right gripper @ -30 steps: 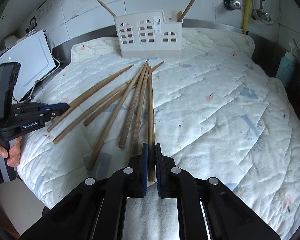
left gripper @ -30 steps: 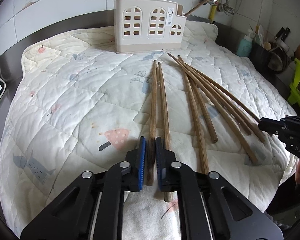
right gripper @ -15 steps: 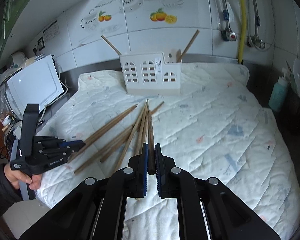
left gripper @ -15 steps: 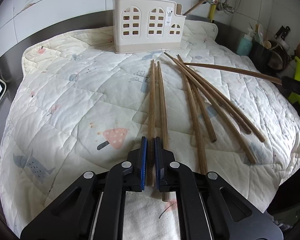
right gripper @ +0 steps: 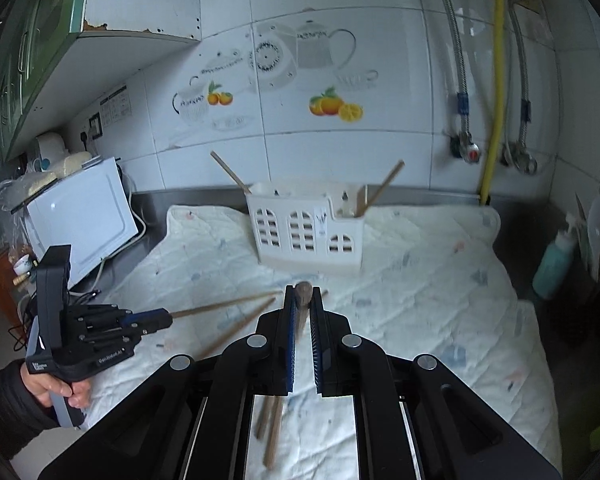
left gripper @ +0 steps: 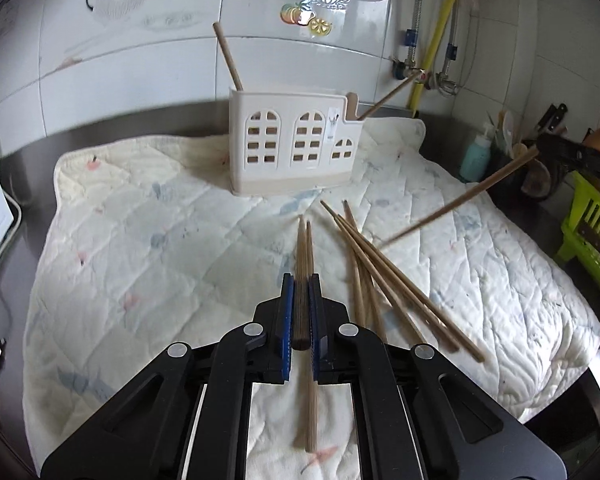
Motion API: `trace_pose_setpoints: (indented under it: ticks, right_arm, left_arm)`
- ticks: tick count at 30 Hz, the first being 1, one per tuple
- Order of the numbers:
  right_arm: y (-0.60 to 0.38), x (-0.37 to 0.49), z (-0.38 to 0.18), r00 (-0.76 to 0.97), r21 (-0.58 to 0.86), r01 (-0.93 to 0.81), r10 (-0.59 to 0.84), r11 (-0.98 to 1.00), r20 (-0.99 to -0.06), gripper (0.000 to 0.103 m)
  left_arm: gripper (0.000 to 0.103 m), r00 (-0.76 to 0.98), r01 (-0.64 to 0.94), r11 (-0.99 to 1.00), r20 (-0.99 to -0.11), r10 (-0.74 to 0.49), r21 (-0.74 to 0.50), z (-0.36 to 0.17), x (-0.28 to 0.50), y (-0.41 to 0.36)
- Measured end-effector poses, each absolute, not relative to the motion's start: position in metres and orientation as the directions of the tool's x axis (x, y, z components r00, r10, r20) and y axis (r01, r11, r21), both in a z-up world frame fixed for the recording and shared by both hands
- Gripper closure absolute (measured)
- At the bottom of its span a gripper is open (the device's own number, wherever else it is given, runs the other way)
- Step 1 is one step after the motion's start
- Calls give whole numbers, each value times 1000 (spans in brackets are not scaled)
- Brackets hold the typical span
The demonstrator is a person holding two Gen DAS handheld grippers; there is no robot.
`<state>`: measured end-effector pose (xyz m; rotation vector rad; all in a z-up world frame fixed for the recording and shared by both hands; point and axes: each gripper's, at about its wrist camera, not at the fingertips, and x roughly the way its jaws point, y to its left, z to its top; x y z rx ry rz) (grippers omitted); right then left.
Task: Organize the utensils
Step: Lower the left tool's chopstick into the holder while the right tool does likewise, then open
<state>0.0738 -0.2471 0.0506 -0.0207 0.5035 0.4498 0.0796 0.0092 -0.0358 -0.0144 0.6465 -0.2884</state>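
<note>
In the left wrist view, the left gripper (left gripper: 299,312) is clamped on one chopstick (left gripper: 301,276), raised off the quilted cloth (left gripper: 148,248). Another chopstick (left gripper: 310,380) lies on the cloth under it, and loose chopsticks (left gripper: 384,276) lie to the right. The white holder (left gripper: 296,146) stands at the far end with two sticks in it.

In the right wrist view, the right gripper (right gripper: 303,312) pinches a chopstick (right gripper: 302,292) seen end-on, above the cloth (right gripper: 420,280). The holder (right gripper: 308,232) stands beyond it.
</note>
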Motion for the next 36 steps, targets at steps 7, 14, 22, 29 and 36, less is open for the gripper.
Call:
trace_pose_setpoints:
  ticks: [7,14,22,29,36]
  right_arm:
    - [-237,93,69,774,42,-453,416,890,-477,96]
    - [-237,118,110,782,28,-471,432,881,-449,96]
    - [-238,166,166,826,6,-443,412,896,-384,96]
    - [-231,210,190,848,-2,-420,392,907,-357,96]
    - [-221,248,179,841,13,-410,384,912,-381,96]
  left_arm:
    - [98,776,263,958,-566,-278,-110,-19,88,12]
    - [98,779,277,949,-543,-313,-150,7,105,16]
    - [98,795,321,940,-506,-334,-116,49,133,5]
    - [98,831,331,941,-449,-329,-77,97,160,-2]
    - [98,898,301,953,-324,-298,-42,157,182,-3]
